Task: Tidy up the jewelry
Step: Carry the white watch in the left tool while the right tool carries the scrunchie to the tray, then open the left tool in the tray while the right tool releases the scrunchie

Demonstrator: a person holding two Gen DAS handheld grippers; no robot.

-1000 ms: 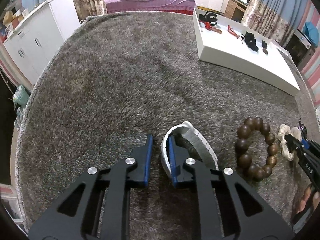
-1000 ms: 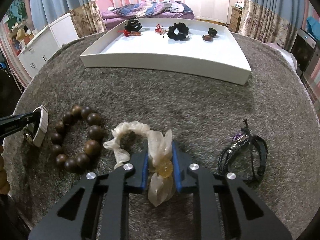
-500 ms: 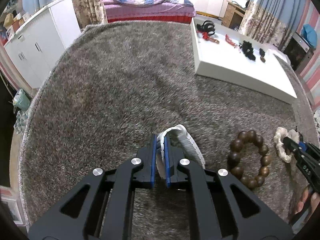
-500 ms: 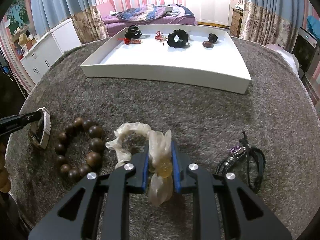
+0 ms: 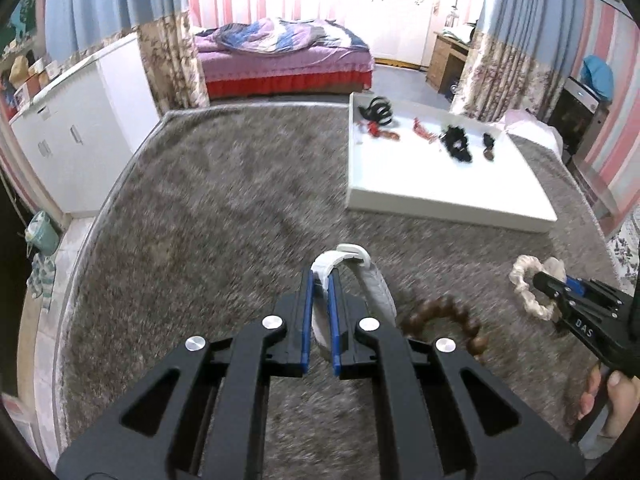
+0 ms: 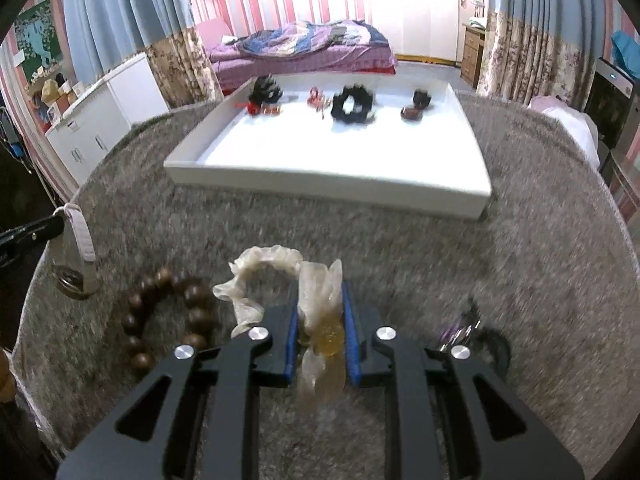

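My left gripper (image 5: 321, 278) is shut on the strap of a white watch (image 5: 374, 280), which hangs lifted off the grey rug; the same watch (image 6: 78, 248) shows at the left of the right wrist view. My right gripper (image 6: 320, 300) is shut on a cream scrunchie (image 6: 272, 264) with a yellow bead, also raised; from the left wrist view that scrunchie (image 5: 528, 286) hangs at the right gripper's tip. A brown wooden bead bracelet (image 6: 168, 316) lies on the rug between them. A white tray (image 6: 328, 178) sits beyond.
The tray holds a black claw clip (image 6: 266, 90), a red piece (image 6: 318, 100), a black scrunchie (image 6: 352, 106) and small dark pieces (image 6: 416, 106). A black and purple cord bracelet (image 6: 476, 330) lies on the rug at right. White cabinets (image 5: 76, 128) stand left, a bed (image 5: 280, 60) behind.
The left gripper closed on the watch strap and lifted it off the rug. The right gripper rose with the scrunchie. Both views tilted up toward the tray.
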